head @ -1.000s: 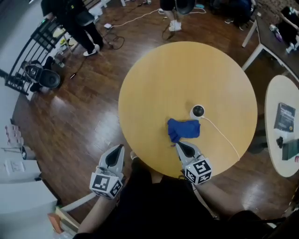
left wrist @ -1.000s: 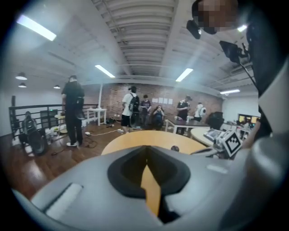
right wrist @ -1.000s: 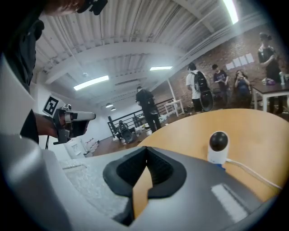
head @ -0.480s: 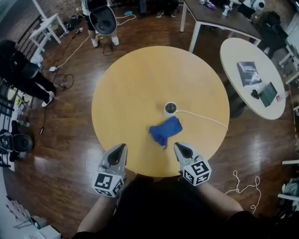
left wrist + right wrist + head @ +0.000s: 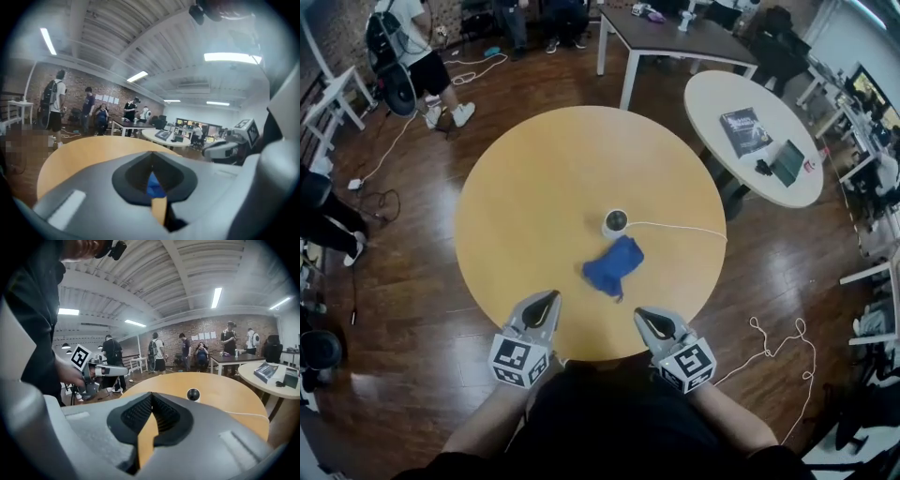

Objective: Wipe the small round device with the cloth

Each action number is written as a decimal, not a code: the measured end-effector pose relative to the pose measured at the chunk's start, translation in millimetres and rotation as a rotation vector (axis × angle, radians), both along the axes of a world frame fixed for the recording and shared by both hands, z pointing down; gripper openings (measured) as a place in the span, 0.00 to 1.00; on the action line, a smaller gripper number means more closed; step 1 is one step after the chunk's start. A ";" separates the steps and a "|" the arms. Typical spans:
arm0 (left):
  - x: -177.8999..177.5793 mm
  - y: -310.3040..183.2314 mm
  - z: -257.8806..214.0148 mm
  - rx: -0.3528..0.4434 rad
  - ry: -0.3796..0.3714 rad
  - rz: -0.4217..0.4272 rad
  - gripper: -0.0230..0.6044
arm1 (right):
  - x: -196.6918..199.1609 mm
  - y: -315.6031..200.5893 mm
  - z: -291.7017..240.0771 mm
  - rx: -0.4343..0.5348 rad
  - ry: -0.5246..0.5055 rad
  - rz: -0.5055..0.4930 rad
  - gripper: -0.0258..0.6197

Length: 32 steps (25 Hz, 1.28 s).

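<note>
A small round white device (image 5: 615, 222) with a dark lens stands near the middle of the round wooden table (image 5: 525, 187), and the right gripper view shows that small round device (image 5: 193, 394) too. A white cable (image 5: 680, 226) runs from it to the table's right edge. A crumpled blue cloth (image 5: 610, 265) lies just in front of it, glimpsed as a blue cloth (image 5: 153, 184) beyond the left jaws. My left gripper (image 5: 544, 304) and right gripper (image 5: 645, 321) hover side by side at the near table edge, both shut and empty, short of the cloth.
A white oval table (image 5: 759, 141) with a book and small items stands at the right, a dark desk (image 5: 675, 37) behind it. People stand at the back left. A cord (image 5: 773, 347) lies on the wooden floor at the right.
The head view has swung, so the table and cloth sit further left in the picture. Both grippers now hover side by side at the near edge; the right one has drawn back from the cloth.
</note>
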<state>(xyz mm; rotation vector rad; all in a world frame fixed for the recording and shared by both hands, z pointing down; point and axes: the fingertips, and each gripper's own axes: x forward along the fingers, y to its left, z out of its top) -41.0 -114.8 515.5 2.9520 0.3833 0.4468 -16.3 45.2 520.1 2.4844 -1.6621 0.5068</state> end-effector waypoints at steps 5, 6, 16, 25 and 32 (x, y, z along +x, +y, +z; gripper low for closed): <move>16.2 7.4 -8.0 -0.015 0.032 0.064 0.04 | -7.7 11.3 0.9 -0.038 0.011 0.063 0.04; 18.1 7.8 -8.9 -0.013 0.034 0.070 0.04 | -3.3 13.3 0.2 -0.038 0.009 0.084 0.04; 31.4 -3.5 -12.3 0.014 0.009 0.047 0.04 | 48.5 -21.8 33.2 0.008 -0.068 0.087 0.04; 2.2 -36.6 -0.7 0.039 -0.094 -0.107 0.04 | 71.0 -57.4 87.5 -0.088 -0.069 -0.029 0.12; -8.4 -39.8 -11.2 0.066 -0.114 -0.186 0.04 | 98.2 -59.6 129.6 -0.174 -0.089 -0.079 0.27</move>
